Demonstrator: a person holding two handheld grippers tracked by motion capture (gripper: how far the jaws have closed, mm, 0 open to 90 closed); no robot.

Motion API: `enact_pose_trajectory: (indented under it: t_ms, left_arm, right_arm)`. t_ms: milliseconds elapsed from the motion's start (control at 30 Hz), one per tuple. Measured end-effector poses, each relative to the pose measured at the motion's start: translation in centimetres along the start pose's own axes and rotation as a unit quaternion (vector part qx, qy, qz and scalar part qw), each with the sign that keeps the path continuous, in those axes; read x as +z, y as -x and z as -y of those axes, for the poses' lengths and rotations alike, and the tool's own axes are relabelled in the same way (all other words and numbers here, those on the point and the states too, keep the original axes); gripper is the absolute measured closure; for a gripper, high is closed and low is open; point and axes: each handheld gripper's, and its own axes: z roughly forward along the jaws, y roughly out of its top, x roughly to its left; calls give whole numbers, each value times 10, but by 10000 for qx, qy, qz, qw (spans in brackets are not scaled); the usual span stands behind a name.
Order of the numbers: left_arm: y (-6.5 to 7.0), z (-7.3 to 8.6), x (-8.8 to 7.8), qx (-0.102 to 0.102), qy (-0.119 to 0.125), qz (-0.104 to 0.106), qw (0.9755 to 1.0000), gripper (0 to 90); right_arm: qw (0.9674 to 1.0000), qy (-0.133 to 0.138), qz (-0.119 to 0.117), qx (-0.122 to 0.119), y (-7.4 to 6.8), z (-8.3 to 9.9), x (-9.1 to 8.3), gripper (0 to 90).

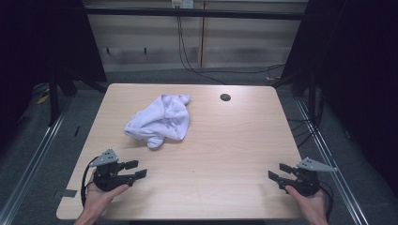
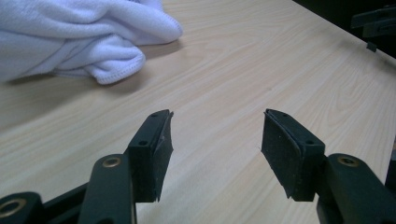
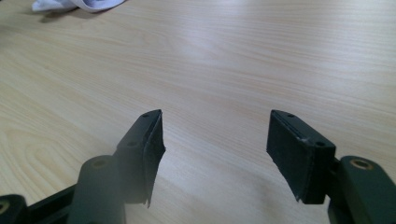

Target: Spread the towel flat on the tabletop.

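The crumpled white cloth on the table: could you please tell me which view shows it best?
The high view: the crumpled white cloth appears whole there. The left gripper view crops it; the right gripper view catches just an edge.

Right gripper hovering over the wooden table, its two black jaws standing wide apart with nothing between them, a white cloth lying far ahead to its left.
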Motion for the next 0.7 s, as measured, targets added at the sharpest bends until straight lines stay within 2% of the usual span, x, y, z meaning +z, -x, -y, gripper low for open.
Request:
enact_pose_trajectory:
  t_ms: [100, 167, 200, 300, 367, 400, 433, 467, 500, 567, 600, 633, 667, 700]
  left_arm:
    - [-2, -3, 2, 7, 25, -5, 10000, 444]
    - [-7, -6, 4, -102, 34, -86, 9999, 445]
    - [-11, -9, 6, 1, 1, -159, 9999, 488]
    - [-17, -14, 5, 19, 59, -161, 9999, 555]
    - [-25, -26, 1, 109, 249, -219, 9994, 599]
    - [-25, -26, 1, 109, 249, -219, 9994, 645]
    - [-28, -31, 0, 205, 280, -262, 9991, 645]
    - [-37, -44, 1, 289, 221, -348, 9987, 655]
    - [-42, -51, 3, 300, 269, -406, 9984, 659]
    - [-47, -57, 4, 328, 308, -475, 9979, 660]
    - [-56, -69, 8, 354, 315, -472, 9978, 633]
    - [-62, -75, 11, 340, 266, -439, 9981, 604]
    - [-69, -79, 14, 207, 268, -390, 9987, 569]
    - [-69, -79, 14, 207, 268, -390, 9987, 503]
  right_arm:
    - [10000, 57, -20, 33, -4, 0, -4, 369]
    - [9999, 108, -64, 49, -9, -1, -6, 373]
    - [9998, 127, -162, 36, -14, -3, -4, 374]
    - [9996, 110, -273, 3, -21, -5, 1, 372]
    - [9992, 14, -389, -94, -31, -9, 11, 366]
    - [9992, 14, -389, -94, -31, -9, 11, 366]
    - [9991, -42, -402, -118, -34, -9, 15, 362]
    - [9988, -112, -455, -160, -38, -11, 23, 355]
    - [9987, -127, -461, -180, -40, -12, 26, 353]
    - [9986, -118, -477, -191, -42, -14, 29, 349]
    - [9984, -45, -543, -156, -45, -20, 34, 344]
    - [9981, 19, -582, -191, -47, -24, 36, 341]
    - [9976, 50, -643, -238, -50, -28, 39, 337]
    - [9976, 50, -643, -238, -50, -28, 39, 337]
